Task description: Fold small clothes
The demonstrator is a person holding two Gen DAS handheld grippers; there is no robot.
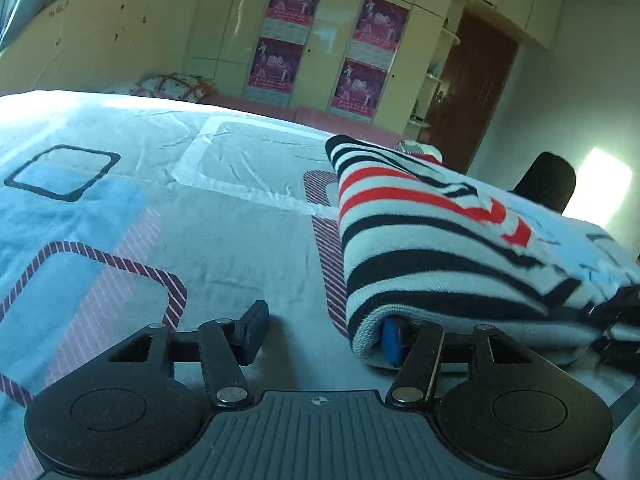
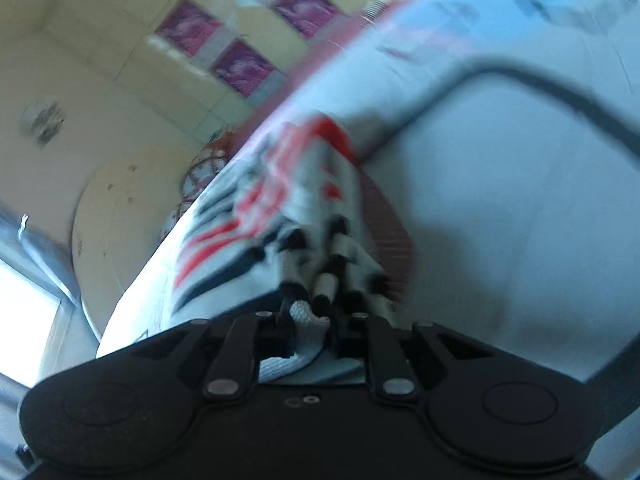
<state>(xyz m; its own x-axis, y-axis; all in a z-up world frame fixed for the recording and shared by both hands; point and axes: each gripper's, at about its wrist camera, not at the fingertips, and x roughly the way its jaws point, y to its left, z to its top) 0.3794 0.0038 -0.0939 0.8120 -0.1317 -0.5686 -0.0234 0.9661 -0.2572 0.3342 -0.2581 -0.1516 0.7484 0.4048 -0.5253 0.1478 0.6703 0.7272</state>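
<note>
Two grippers: right gripper [image 2: 310,320] jaws clench striped garment [image 1: 440,240] hem; left gripper [image 1: 324,332] jaws released, fold lower right.

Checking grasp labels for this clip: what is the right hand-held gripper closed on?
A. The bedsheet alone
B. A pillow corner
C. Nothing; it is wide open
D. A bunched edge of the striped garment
D: in the right wrist view, the right hand-held gripper has its jaws pinched close together on gathered folds of the striped garment, above the bedsheet.
</note>
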